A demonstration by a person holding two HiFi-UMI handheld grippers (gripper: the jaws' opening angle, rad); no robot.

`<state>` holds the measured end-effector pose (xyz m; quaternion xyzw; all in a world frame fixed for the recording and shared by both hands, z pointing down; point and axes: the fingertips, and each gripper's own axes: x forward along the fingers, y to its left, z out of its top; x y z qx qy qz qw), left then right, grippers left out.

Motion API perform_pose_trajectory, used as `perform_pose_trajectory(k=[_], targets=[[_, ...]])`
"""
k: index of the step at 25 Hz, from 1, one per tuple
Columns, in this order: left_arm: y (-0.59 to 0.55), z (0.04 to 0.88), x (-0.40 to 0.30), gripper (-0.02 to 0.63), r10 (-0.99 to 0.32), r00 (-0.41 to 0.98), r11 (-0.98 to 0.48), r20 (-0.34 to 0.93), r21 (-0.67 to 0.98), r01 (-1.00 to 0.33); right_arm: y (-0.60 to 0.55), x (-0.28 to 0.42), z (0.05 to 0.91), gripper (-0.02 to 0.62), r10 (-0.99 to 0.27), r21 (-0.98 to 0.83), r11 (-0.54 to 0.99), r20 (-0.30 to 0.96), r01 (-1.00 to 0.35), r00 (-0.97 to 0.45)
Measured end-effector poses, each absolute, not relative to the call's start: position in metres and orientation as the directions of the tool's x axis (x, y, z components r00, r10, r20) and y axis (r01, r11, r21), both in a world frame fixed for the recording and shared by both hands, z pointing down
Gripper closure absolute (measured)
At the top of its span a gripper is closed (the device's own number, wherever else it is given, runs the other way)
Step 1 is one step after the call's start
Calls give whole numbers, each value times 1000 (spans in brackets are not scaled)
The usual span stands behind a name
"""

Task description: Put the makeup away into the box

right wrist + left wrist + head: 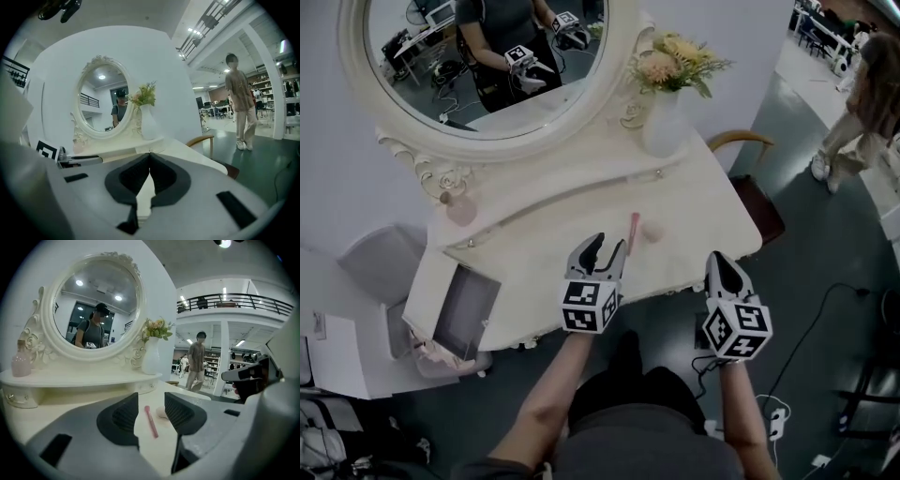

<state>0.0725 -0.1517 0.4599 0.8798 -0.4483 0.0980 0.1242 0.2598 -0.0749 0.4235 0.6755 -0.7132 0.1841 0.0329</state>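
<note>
Bench [581, 202]: white dressing table; an oval mirror [487, 66] is set along the back edge.
Makeup: a pink stick [632, 232] and a pale round puff [652, 231] are seen just beside each other, near the front edge, right of centre.
Box [464, 309]: white, grey inside, found at the left end, well apart from the makeup; bare top is left between them.
Back-edge items: vase of flowers [666, 122] at the right back corner, pink bottle [460, 208] at the left.
Left hand-held gripper [606, 246]: held over the front edge, jaws spread, nothing pinched; the stick is seen ahead between them.
Right hand-held gripper [717, 261]: held off the front right corner, above the floor; jaws pressed together, empty.
Right edge: a wooden chair [755, 187] is seen close beside it.
</note>
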Motion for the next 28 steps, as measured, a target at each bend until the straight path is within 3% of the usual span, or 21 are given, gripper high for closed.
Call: perform_pose_trajectory(k=[11, 28], targets=[[-178, 483, 94, 433, -745, 573, -561, 343, 144, -815, -110, 273, 428, 591, -949, -227, 32, 298, -973, -101], [-197, 539, 114, 433, -725, 442, -490, 528, 55, -870, -159, 293, 437, 591, -920, -255, 132, 328, -958, -214]])
